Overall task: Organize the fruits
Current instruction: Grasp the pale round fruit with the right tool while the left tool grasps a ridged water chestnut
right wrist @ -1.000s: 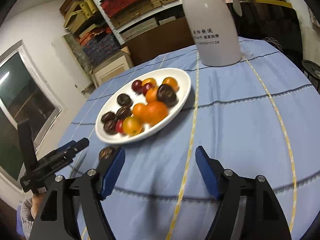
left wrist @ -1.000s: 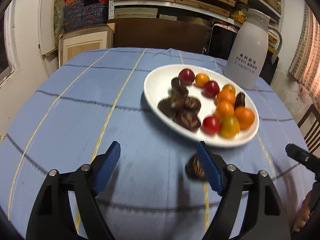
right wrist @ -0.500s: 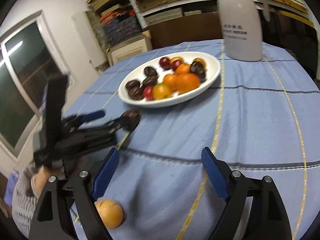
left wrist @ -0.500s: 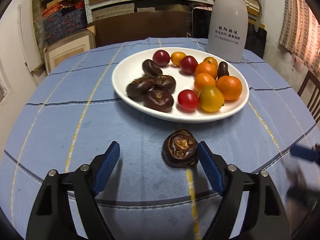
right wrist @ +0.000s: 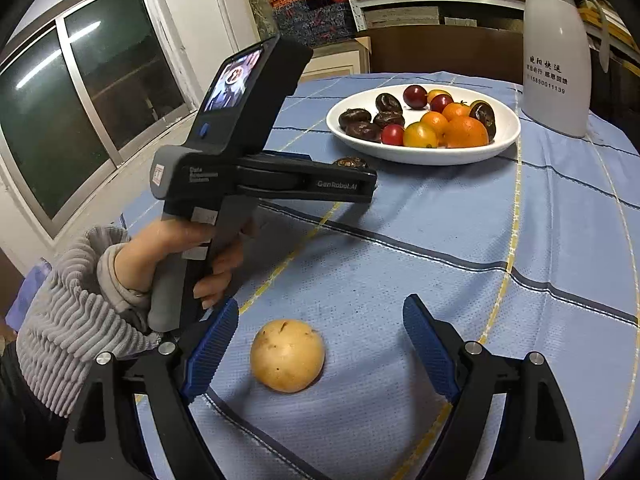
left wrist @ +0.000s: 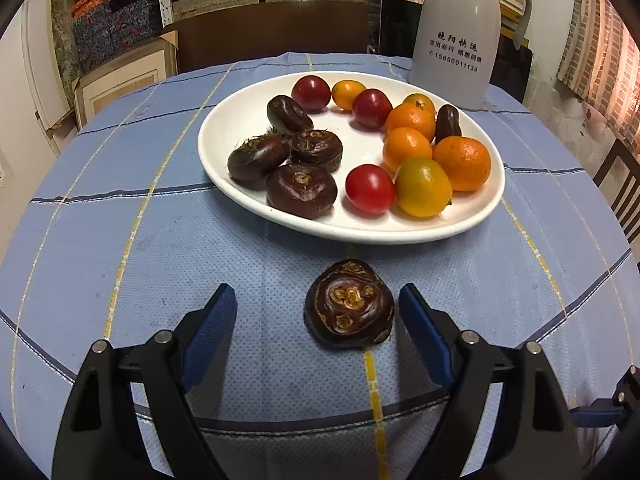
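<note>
Two hand-held grippers work over a blue-clothed table [left wrist: 100,240], each lined up on a loose fruit. The left gripper [left wrist: 318,320] has its jaws spread wide around a dark water chestnut [left wrist: 349,304] lying on the cloth just short of the white plate [left wrist: 240,120] of fruit, likely ready to close. The right gripper [right wrist: 318,344], jaws also apart, brackets a yellow round fruit [right wrist: 287,355] near the table's front edge, well apart from the plate.
</note>
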Demonstrator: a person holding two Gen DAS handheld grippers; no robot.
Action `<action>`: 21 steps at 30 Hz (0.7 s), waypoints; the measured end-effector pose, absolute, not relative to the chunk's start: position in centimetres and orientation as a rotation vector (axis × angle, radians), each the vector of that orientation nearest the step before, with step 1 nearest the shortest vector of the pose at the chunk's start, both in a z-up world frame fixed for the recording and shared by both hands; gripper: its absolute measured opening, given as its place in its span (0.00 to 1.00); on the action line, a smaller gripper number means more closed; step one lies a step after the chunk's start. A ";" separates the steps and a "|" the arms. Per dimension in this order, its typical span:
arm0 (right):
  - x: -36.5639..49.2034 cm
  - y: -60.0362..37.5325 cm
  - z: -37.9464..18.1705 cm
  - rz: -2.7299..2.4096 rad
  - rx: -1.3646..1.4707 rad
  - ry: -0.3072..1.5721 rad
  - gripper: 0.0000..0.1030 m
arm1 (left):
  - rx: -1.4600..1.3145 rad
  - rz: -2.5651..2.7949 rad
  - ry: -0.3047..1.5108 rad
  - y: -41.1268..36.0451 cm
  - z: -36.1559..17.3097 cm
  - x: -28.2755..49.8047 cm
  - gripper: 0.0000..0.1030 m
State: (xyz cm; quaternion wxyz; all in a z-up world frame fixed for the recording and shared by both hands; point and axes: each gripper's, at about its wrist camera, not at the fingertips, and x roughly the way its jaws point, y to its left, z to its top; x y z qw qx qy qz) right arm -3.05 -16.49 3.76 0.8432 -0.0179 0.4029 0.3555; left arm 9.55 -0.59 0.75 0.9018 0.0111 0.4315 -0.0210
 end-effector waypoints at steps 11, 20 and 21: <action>-4.6 -14.2 3.1 0.765 -0.187 0.887 0.69 | 0.040 -0.040 0.911 -1.0 0.5 10.0 0.72; -4.8 -13.2 2.4 0.743 -0.245 0.928 0.49 | 0.063 -0.063 0.898 -1.5 0.6 9.7 0.57; -5.0 -13.2 2.5 0.744 -0.253 0.923 0.47 | 0.066 -0.066 0.897 -1.5 0.7 9.6 0.54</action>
